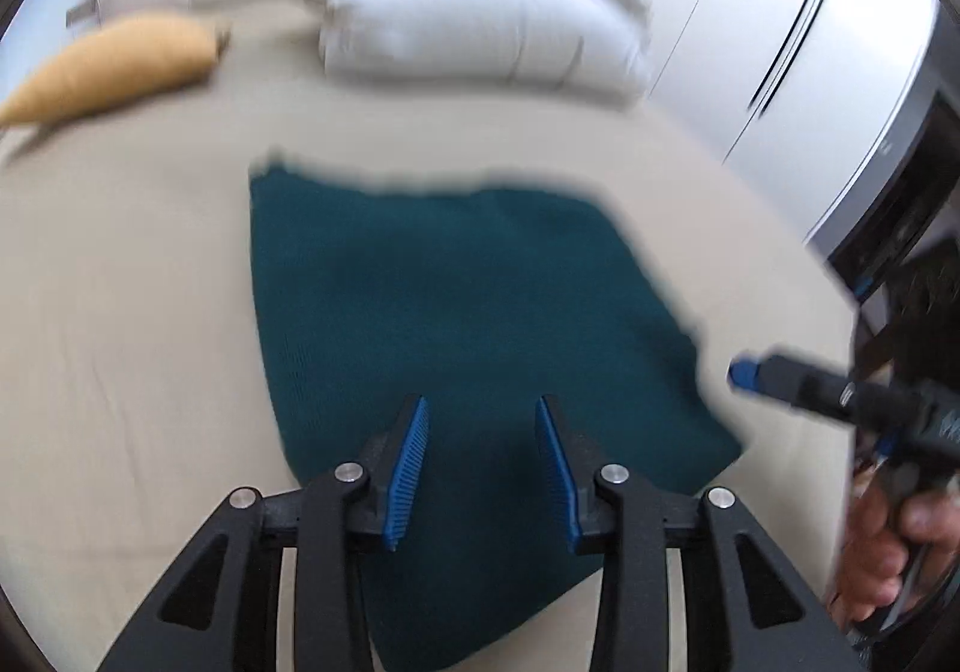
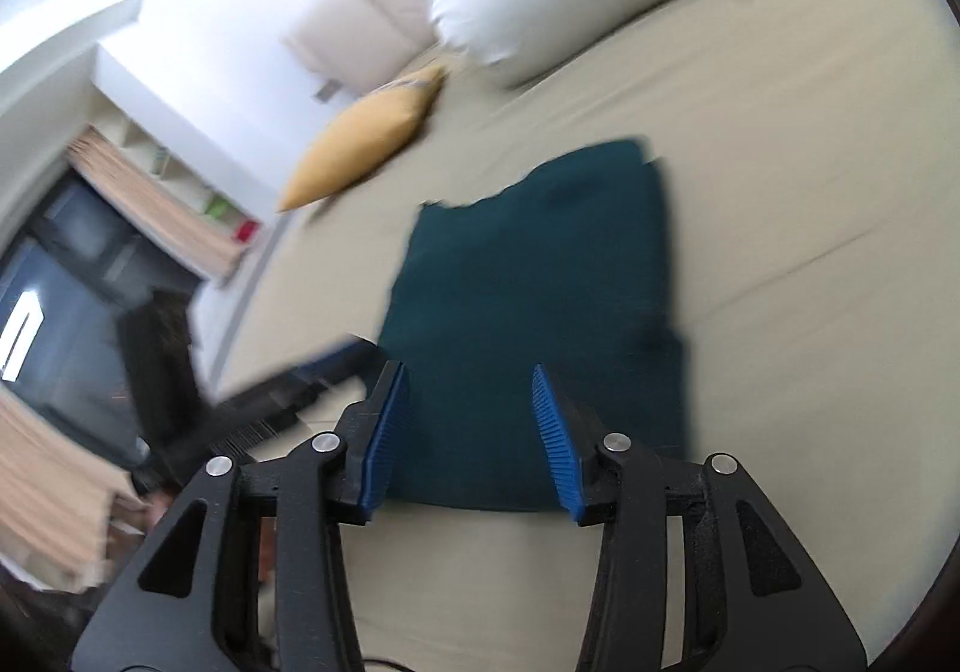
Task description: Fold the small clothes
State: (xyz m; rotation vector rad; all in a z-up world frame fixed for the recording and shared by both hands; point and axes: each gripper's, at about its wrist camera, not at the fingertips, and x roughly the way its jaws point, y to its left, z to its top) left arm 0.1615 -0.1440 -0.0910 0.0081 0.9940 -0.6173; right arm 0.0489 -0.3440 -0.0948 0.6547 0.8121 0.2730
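Both claws, left gripper and right gripper, hang released above the teal garment, seemingly folded already; further folds may remain.

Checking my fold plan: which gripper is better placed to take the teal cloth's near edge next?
Probably the left gripper: its open jaws sit over the teal cloth. The right gripper, also open, looks further back from the edge.

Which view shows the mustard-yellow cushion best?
Right wrist view: the mustard-yellow cushion lies whole on the beige bed sheet, its pointed corners visible. In the left wrist view the cushion sits at the frame's edge, blurred and partly cut off.
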